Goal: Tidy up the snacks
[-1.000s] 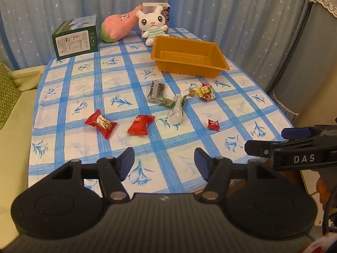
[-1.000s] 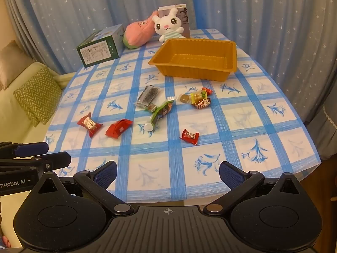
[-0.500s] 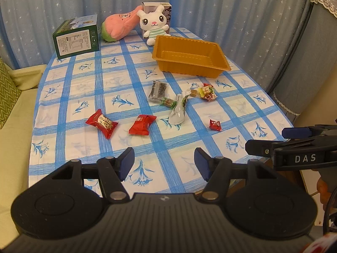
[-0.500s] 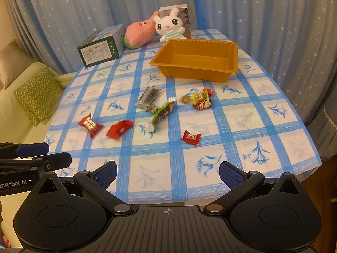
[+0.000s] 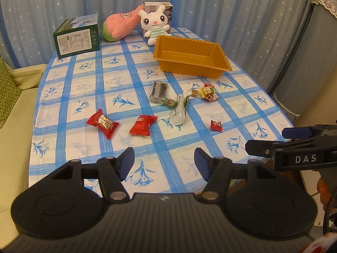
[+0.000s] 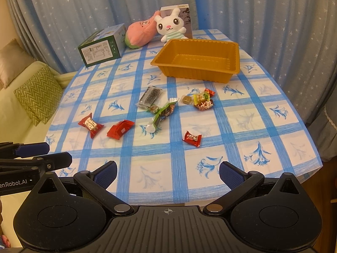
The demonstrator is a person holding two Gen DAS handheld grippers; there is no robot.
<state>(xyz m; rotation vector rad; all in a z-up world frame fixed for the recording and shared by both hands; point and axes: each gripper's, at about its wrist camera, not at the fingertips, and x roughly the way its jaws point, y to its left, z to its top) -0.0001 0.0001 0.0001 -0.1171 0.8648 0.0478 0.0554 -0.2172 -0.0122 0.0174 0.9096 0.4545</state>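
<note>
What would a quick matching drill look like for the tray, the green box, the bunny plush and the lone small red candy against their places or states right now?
Things:
1. orange tray
2. green box
3. bunny plush
4. small red candy

Places or states:
A. lies alone, nearest the table's front edge
B. empty
C. back left of the table, beside the pink plush
D. stands just behind the tray

Pairs: 1-B, 2-C, 3-D, 4-A
</note>
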